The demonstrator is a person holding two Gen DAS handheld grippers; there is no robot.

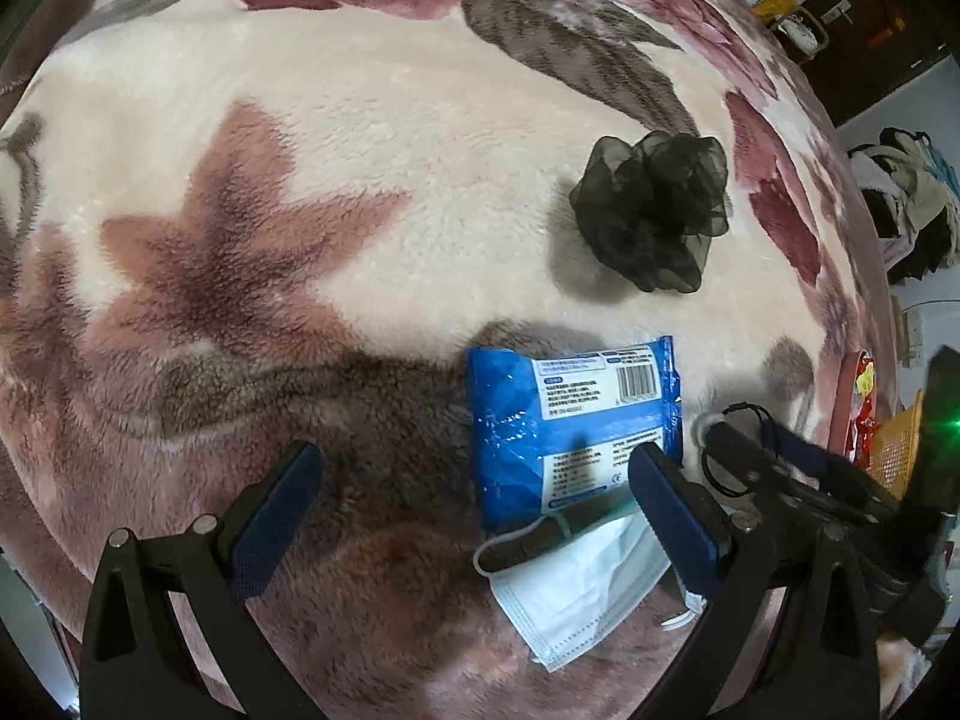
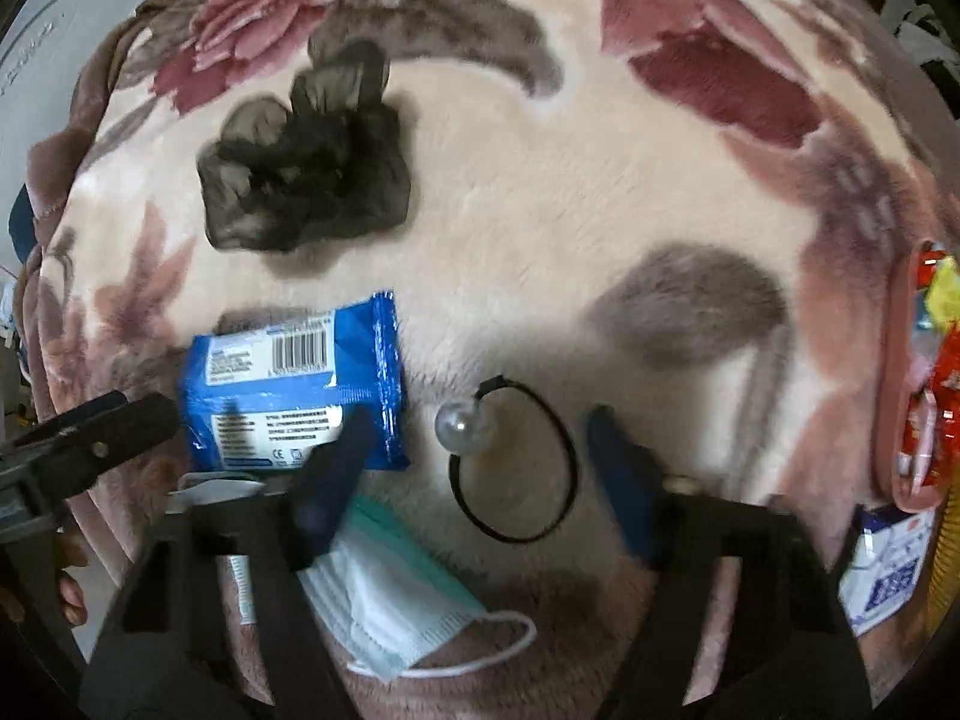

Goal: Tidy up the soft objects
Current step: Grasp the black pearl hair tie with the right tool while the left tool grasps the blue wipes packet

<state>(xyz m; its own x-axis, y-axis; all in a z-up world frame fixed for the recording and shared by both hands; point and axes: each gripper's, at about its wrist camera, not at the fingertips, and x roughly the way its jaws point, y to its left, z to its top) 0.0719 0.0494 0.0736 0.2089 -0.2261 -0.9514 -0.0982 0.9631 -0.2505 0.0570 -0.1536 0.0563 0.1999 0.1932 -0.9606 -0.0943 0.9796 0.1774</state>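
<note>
On a floral plush blanket lie a black organza scrunchie, a blue wipes packet, a pale blue face mask, and a black hair tie with a clear bead. My left gripper is open and empty, its right finger over the packet's right edge and the mask. My right gripper is open, its fingers on either side of the hair tie, just above it.
A pink tray with red snack packets sits at the blanket's right edge, with a white printed packet below it. An orange basket and clothes lie beyond the blanket. The left gripper shows at the left of the right wrist view.
</note>
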